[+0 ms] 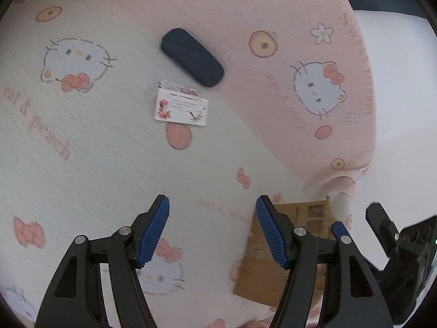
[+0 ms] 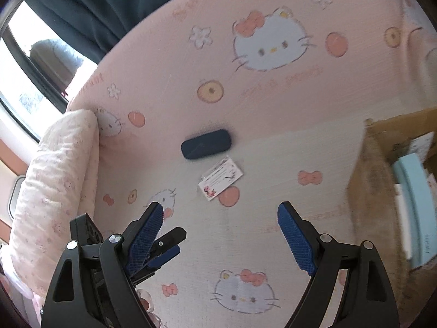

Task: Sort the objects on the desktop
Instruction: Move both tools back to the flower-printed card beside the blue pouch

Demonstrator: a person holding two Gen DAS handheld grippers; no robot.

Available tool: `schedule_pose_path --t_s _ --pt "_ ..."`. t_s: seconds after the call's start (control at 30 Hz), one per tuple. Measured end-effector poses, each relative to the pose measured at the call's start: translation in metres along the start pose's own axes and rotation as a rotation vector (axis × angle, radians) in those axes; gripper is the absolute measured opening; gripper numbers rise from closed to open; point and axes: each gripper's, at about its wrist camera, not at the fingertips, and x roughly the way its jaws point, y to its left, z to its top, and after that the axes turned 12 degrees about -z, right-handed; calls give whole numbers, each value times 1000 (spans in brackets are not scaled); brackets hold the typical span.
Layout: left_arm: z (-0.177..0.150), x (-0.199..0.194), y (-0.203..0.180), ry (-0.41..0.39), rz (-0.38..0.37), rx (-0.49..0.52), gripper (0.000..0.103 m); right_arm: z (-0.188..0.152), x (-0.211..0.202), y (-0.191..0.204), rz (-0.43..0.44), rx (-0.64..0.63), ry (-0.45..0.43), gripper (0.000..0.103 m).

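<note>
A dark blue oval case (image 1: 192,57) lies on the Hello Kitty sheet (image 1: 82,136). A small white printed card (image 1: 180,105) lies just in front of it. Both also show in the right wrist view, the case (image 2: 206,144) and the card (image 2: 220,178) ahead of my right gripper. My left gripper (image 1: 212,213) is open and empty, well short of the card. My right gripper (image 2: 220,220) is open and empty, close behind the card. The right gripper shows at the right edge of the left wrist view (image 1: 382,227); the left gripper's fingers (image 2: 164,248) show at lower left of the right wrist view.
A brown cardboard box (image 1: 273,246) sits at the right, partly behind my left gripper's right finger; in the right wrist view the box (image 2: 382,180) holds a light blue item (image 2: 412,191). A pale pillow (image 2: 54,186) lies at the left. A window and dark curtain (image 2: 90,5) are beyond.
</note>
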Motion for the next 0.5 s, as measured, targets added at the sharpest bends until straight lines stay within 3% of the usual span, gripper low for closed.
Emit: schedule_pose_path --t_s 0.23,0.5 --pt "13 10 25 47 26 81 70 -4 56 10 16 29 61 85" --pt "33 32 55 27 108 157 70 -10 132 4 38 77 163 85"
